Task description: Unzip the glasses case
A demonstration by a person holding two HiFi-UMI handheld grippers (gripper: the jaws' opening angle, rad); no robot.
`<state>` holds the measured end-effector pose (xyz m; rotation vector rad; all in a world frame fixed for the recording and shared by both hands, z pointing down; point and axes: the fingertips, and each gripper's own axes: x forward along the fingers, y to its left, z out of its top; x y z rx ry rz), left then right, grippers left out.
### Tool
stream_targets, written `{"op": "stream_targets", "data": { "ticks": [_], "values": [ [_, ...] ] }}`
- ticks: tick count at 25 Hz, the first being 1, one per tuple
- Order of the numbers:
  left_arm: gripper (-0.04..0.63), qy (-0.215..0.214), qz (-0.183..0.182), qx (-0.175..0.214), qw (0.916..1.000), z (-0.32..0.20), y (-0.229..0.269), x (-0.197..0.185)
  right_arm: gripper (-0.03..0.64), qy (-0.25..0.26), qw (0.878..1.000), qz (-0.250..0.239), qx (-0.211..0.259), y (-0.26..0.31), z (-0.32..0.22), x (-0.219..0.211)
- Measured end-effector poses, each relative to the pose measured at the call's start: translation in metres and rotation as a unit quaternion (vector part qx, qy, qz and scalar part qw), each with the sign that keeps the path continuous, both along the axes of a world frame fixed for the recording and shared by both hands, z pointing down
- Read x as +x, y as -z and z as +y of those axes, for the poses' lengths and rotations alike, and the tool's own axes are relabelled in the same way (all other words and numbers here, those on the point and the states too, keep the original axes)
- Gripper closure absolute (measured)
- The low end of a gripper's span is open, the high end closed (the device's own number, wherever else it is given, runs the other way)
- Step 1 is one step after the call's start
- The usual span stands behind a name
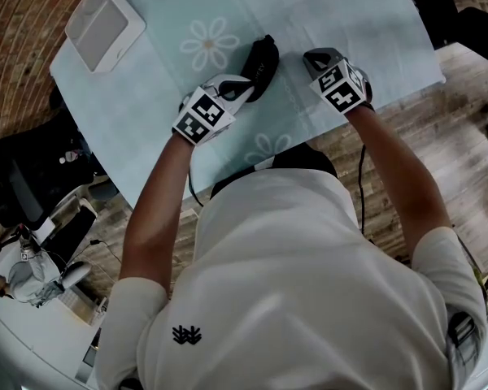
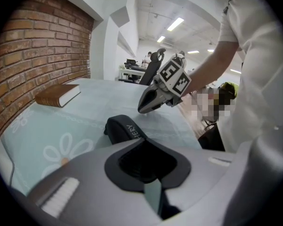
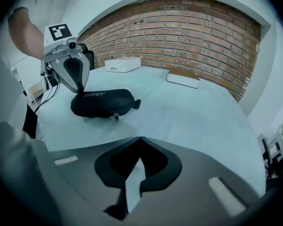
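The right claw [image 1: 313, 55], jaws together and empty, sits apart to the right of the glasses case [image 1: 260, 65]. The case lies lengthwise away from the person on the desk [image 1: 350, 15], its zip pull [image 3: 116, 117] facing that claw. The left claw [image 1: 244, 88], closed and empty, touches its near end.

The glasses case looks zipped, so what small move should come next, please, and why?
Probably open the right gripper and ease it toward the small zipper pull on the black oval glasses case: its jaws are shut and empty, clear of the case, while the left gripper rests on top.
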<state>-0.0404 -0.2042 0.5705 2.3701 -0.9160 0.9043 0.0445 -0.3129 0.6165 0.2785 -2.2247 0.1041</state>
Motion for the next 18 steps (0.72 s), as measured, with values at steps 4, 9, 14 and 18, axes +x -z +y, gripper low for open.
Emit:
{"op": "stream_targets", "data": {
  "ticks": [4,9,14,18],
  "values": [
    [0.54,0.021,0.016,0.023,0.9994,0.002,0.012,-0.008,0.618,-0.019,1.0,-0.005,0.001,0.009,0.014,0.011],
    [0.54,0.043,0.045,0.043,0.9971,0.019,0.035,-0.019,0.617,-0.04,0.999,-0.009,0.007,0.029,0.047,0.022],
    [0.54,0.055,0.086,0.067,0.9925,0.045,0.063,-0.03,0.617,-0.067,0.997,-0.025,0.016,0.052,0.092,0.024],
    [0.54,0.062,0.113,0.081,0.9883,0.076,0.084,-0.039,0.617,-0.084,0.996,-0.039,0.021,0.071,0.135,0.021]
  ]
}}
